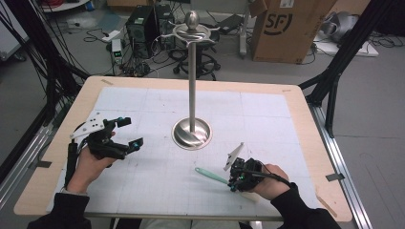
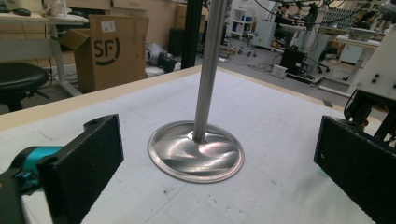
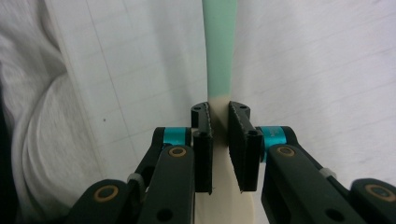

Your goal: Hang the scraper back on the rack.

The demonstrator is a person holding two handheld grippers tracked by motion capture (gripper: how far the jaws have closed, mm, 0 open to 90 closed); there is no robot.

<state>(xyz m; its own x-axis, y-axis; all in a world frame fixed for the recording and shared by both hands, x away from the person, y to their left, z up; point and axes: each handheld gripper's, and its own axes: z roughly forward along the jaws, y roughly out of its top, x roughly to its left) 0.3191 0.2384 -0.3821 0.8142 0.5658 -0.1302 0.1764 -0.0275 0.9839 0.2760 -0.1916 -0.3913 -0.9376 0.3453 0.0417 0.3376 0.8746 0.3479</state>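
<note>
**Right gripper clamps a spoon near the bench's front edge**

The right gripper [image 1: 235,177] has its jaws closed on a spoon [image 3: 219,56] with a green handle and a cream end, low over the bench [image 1: 267,90]. The left gripper [image 1: 130,131] hangs wide open, holding nothing, facing the metal stand [image 2: 201,149] at the bench's middle.

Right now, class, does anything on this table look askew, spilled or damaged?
Nothing stands out. The stand is upright on the mat, the right gripper holds the spatula squarely by its handle, and the left gripper is open.
</note>
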